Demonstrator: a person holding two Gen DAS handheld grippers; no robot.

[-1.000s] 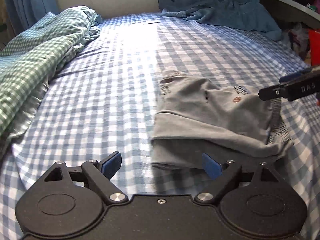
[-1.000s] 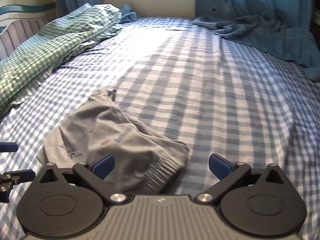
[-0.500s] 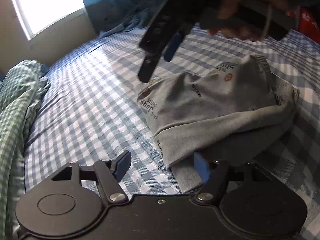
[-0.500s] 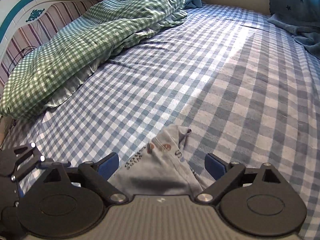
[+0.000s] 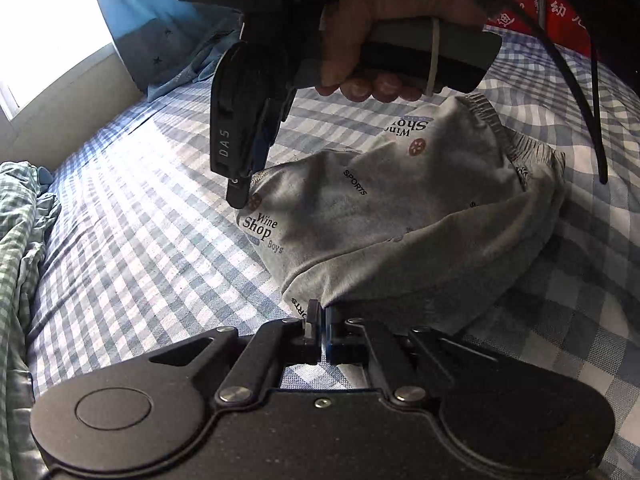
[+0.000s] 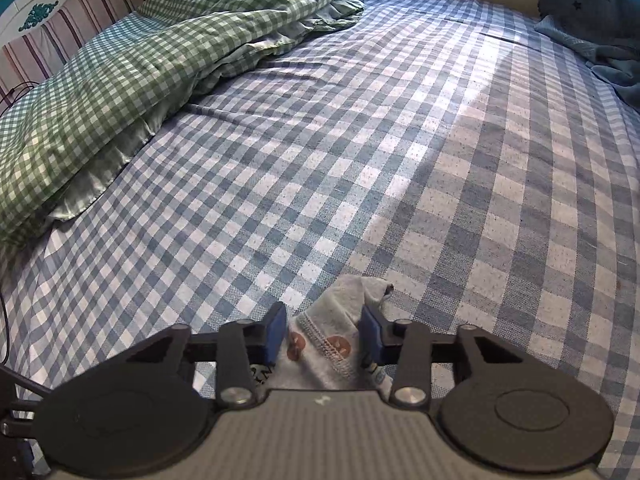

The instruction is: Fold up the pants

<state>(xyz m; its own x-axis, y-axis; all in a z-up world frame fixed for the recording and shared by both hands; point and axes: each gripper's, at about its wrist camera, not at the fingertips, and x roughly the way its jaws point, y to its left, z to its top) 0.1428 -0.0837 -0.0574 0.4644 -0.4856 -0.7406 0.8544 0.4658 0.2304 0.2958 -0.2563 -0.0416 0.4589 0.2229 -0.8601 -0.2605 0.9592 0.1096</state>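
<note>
A bed (image 6: 400, 160) with a blue-and-white checked sheet fills both views. A green checked quilt (image 6: 140, 60) is bunched along its far left side in the right wrist view, and a blue cloth (image 6: 600, 56) lies crumpled at the far right corner. In the left wrist view a blue curtain (image 5: 152, 20) hangs beside a bright window.

The pants (image 5: 392, 208), grey with printed words and small round emblems, lie in a loose heap on the sheet, near the front of both views. Their elastic waistband (image 5: 516, 140) sits at the far right of the heap in the left wrist view, and the near edge is raised off the sheet.

The left hand-held gripper (image 5: 321, 320) has its fingers pressed together on that raised near edge, pinching the grey fabric at its lower left corner.

The right hand-held gripper (image 5: 240, 196), held in the person's hand (image 5: 360, 40), points down at the far left corner of the pants, its tip touching the fabric by a round emblem. In its own view the right hand-held gripper (image 6: 323, 334) has its blue pads (image 6: 276, 334) partly spread, with a stitched hem (image 6: 324, 340) of the pants lying between them; the pads stand just clear of the cloth on either side.
</note>
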